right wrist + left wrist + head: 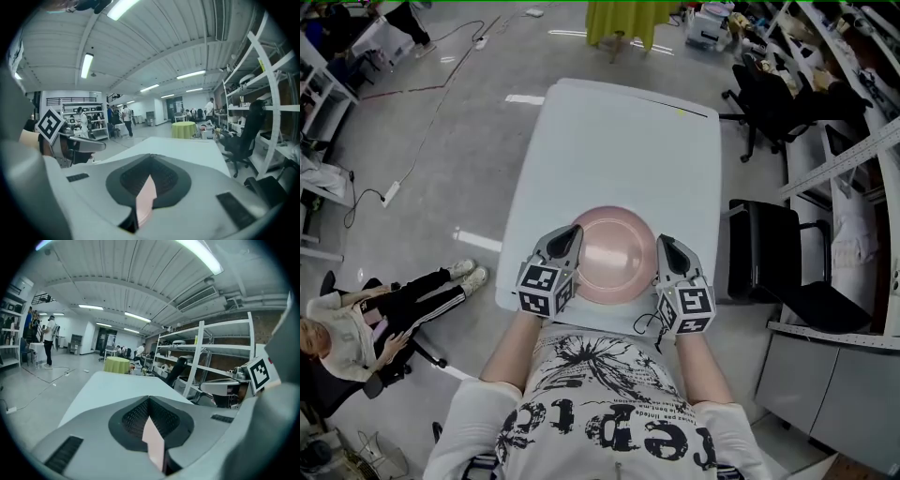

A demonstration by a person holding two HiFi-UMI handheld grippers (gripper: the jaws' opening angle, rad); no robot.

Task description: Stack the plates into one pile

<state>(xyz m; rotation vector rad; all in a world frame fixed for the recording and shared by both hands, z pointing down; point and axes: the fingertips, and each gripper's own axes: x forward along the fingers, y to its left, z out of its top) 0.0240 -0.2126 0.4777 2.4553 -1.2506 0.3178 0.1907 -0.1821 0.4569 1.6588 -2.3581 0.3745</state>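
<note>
Grey workshop floor surrounds a long white table (609, 141) that runs lengthwise away from the person, its top bare beyond the near end. To its right a black office chair (766, 98) and a black seat (773, 258) stand close by, with metal shelving (206, 348) behind them. On the floor to the left sits another person (384, 319), and a power strip (391, 194) with its cable lies further out. A round table under a yellow-green cloth (619, 23) stands past the far end. Nothing lies on the tabletop around the pink plate (614, 253), which is at the table's near end, just ahead of the person's chest. It is round, so it has no long axis, and its hollow faces up. Whether it touches the tabletop cannot be told. The left gripper (570, 234) is clenched on the plate's left rim and the right gripper (666, 246) on its right rim, opposite each other and both pointing away from the person. In each gripper view the rim shows as a thin pink sliver pinched between the closed jaws.
</note>
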